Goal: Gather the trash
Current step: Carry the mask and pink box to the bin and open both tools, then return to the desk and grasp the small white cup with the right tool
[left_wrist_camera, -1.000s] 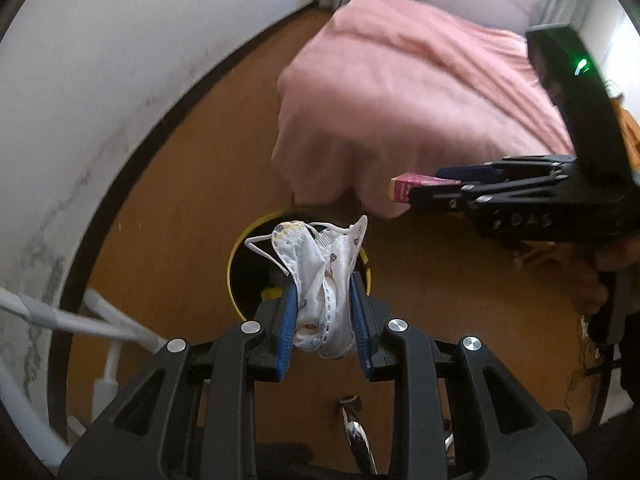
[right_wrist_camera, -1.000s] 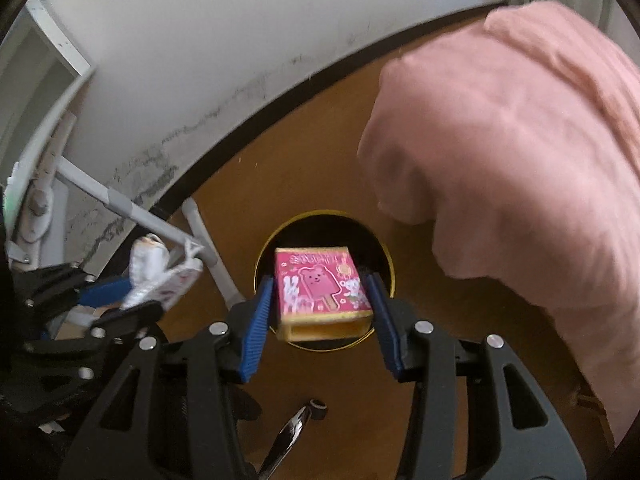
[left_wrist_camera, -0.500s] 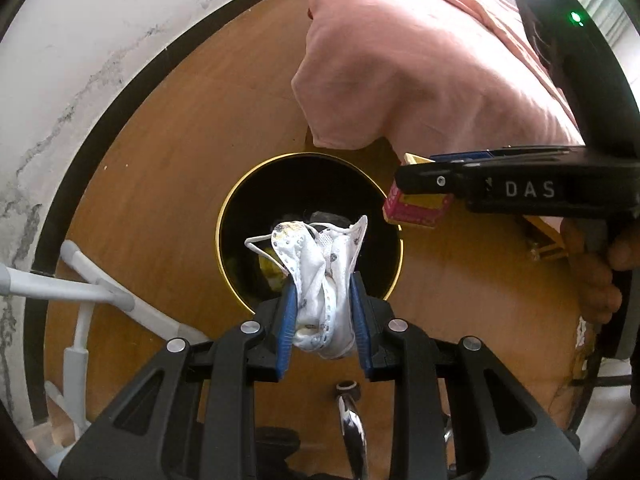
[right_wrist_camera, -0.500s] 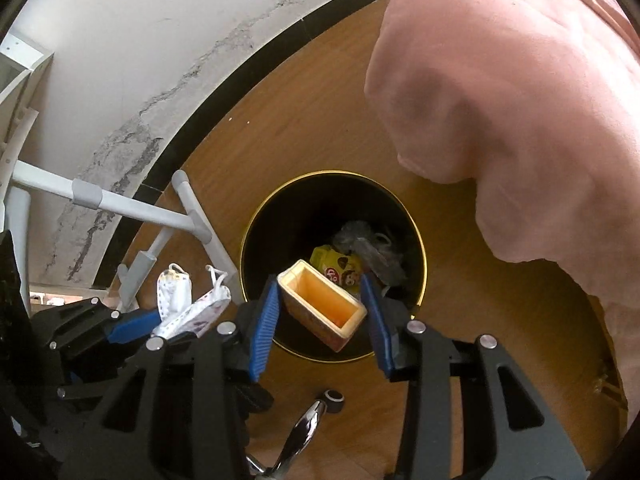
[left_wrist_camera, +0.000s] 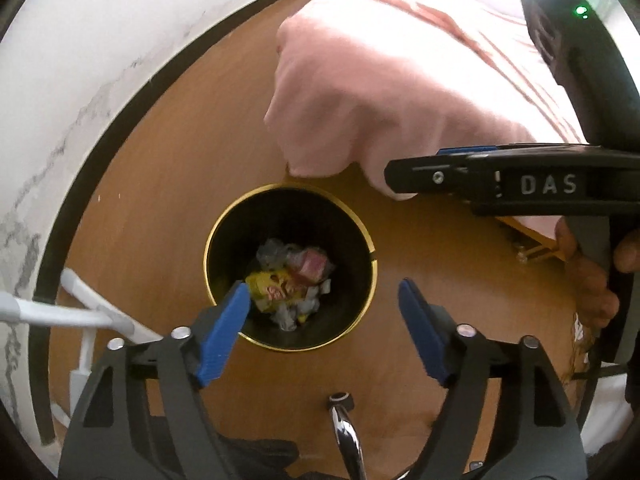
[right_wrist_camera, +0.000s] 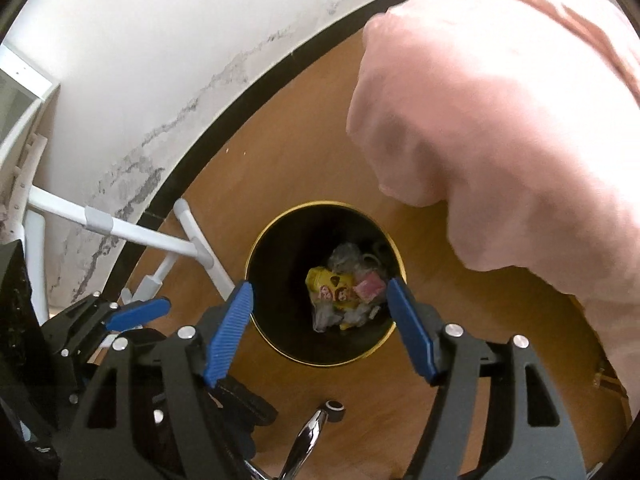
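Both loads gone since the earlier frames: the white face mask that sat in the left tongs (left_wrist_camera: 323, 302) and the pink snack box that sat in the right tongs (right_wrist_camera: 319, 300) no longer sit between the pads. Both sets of jaws have just been opening; both now stand wide apart with nothing between them.

Trash pile (left_wrist_camera: 291, 280) lies at the bottom of the black bin (left_wrist_camera: 356, 276), straight below and just ahead of the left tongs; the left blue pad overlaps the bin's gold rim on the near-left side. In the right wrist view the same pile (right_wrist_camera: 347, 293) shows right between the two blue pads, well below them, inside the bin (right_wrist_camera: 276, 280).

Pile looks: yellow printed wrapper (right_wrist_camera: 330, 286) in the middle, pink box (right_wrist_camera: 370, 288) tipped against its right side, grey-clear crumpled plastic behind, white scraps in front. Cannot pick out the mask for sure.

Bin stands upright on the wooden floor (left_wrist_camera: 168, 184). Beyond the bin, pink bed cover (left_wrist_camera: 400, 80) hangs down, its edge just beside the far rim. Left of the tongs, white tube frame (right_wrist_camera: 132, 236) against the white wall (right_wrist_camera: 160, 60). Right tongs body enters the left wrist view from the right, held by a hand (left_wrist_camera: 592, 276).
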Action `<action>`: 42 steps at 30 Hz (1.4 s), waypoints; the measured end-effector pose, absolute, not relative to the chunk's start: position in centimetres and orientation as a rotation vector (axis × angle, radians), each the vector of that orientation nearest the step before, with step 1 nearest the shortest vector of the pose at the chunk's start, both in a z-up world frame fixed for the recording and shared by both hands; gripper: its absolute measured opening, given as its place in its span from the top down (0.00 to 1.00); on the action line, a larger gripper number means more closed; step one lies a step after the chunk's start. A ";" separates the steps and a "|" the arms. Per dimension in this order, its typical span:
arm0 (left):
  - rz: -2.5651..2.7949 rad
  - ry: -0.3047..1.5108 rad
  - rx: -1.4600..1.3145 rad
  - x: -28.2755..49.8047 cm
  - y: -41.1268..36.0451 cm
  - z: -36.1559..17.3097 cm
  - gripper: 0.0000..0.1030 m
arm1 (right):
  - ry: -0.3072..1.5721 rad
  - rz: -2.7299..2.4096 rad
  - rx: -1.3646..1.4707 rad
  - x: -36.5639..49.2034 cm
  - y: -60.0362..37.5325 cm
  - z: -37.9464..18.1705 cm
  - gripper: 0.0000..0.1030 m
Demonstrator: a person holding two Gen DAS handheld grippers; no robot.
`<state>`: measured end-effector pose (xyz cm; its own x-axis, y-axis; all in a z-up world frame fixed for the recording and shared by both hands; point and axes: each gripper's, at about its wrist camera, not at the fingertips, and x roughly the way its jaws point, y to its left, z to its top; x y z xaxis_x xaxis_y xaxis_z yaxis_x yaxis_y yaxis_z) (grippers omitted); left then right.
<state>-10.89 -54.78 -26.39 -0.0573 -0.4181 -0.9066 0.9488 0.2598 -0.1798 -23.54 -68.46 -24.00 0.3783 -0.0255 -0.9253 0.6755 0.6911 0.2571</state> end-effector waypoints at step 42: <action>-0.368 0.928 0.180 18.0 -2.9 -7.0 0.18 | 1.003 0.174 -0.129 15.4 -28.3 -6.5 0.41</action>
